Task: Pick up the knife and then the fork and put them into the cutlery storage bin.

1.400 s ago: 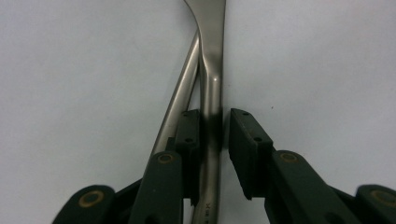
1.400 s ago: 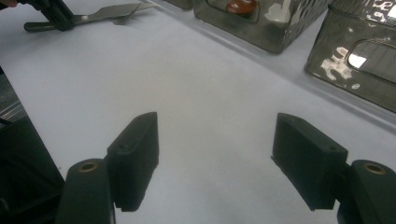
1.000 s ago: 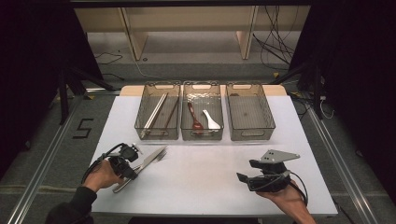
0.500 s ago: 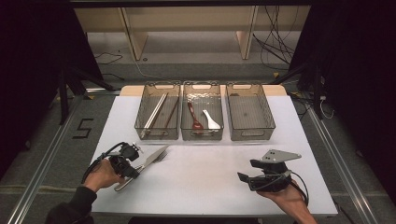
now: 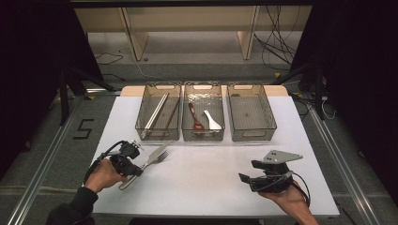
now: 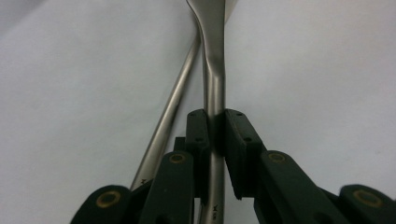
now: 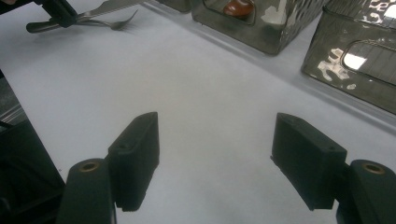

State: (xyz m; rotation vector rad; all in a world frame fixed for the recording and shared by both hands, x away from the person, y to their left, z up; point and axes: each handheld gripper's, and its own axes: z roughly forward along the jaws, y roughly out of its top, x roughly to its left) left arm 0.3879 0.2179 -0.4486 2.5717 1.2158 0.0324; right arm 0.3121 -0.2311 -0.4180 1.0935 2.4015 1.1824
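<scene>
My left gripper (image 5: pixel 133 165) (image 6: pixel 215 121) is at the table's front left, shut on the handle of a metal fork (image 5: pixel 161 156) (image 6: pixel 212 70) whose tines point toward the bins. A metal knife (image 5: pixel 157 151) (image 6: pixel 173 107) lies just beside the fork, its handle running along the left of my jaws. At the front right, my right gripper (image 5: pixel 244 180) (image 7: pixel 215 140) is held open just above the white table (image 5: pixel 206 187), with nothing between its pads. The right gripper view shows the fork (image 7: pixel 114 23) and knife (image 7: pixel 116 5) far off at top left.
Three clear mesh bins stand in a row at the back. The left bin (image 5: pixel 157 138) holds long sticks. A dark red spoon (image 5: pixel 193 117) and a white spoon (image 5: pixel 212 121) lie in the middle bin (image 5: pixel 202 139). The right bin (image 5: pixel 253 137) looks empty.
</scene>
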